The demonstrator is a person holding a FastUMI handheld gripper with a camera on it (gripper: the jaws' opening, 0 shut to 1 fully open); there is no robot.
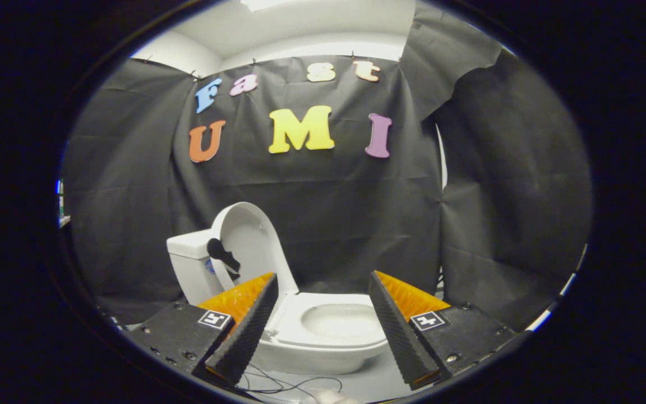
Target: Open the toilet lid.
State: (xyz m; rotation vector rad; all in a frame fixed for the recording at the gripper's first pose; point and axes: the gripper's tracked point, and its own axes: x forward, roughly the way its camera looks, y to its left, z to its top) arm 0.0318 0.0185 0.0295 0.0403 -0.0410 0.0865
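In the gripper view the tool [323, 297] is wide open and holds nothing, the toilet [328, 331] stands just beyond its fingers with the lid [250, 241] raised upright against the tank [188, 264], so a careless push could knock it down again.

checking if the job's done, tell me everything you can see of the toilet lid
The toilet lid is white, smooth and plastic-looking, oval with a raised rim. It stands raised, roughly upright, leaning back toward the tank, so the seat and bowl lie uncovered. A small black piece sits on its inner face. The gripper is open, its jaws apart and off the lid.
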